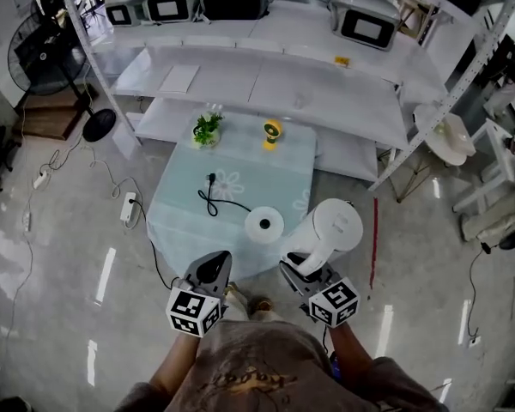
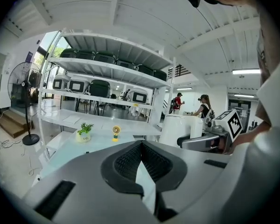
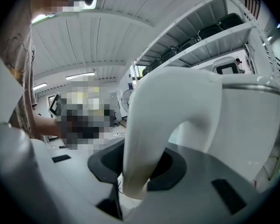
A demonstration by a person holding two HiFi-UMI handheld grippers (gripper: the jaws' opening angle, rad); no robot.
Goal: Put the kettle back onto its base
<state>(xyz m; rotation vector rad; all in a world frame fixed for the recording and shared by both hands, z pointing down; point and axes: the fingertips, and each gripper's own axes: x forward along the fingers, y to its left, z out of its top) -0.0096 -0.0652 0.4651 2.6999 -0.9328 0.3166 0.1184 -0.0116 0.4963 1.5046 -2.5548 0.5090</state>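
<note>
A white kettle hangs over the near right corner of the small glass-topped table. My right gripper is shut on the kettle's curved handle, which fills the space between its jaws in the right gripper view. The round white base lies on the table just left of the kettle, with a black cord running from it. My left gripper is at the table's near edge, left of the base, shut with nothing in it. In the left gripper view the kettle and the right gripper are on the right.
A potted plant and a small yellow fan stand at the table's far edge. White shelving with boxes rises behind. A floor fan is far left, a power strip on the floor. Two people stand far off.
</note>
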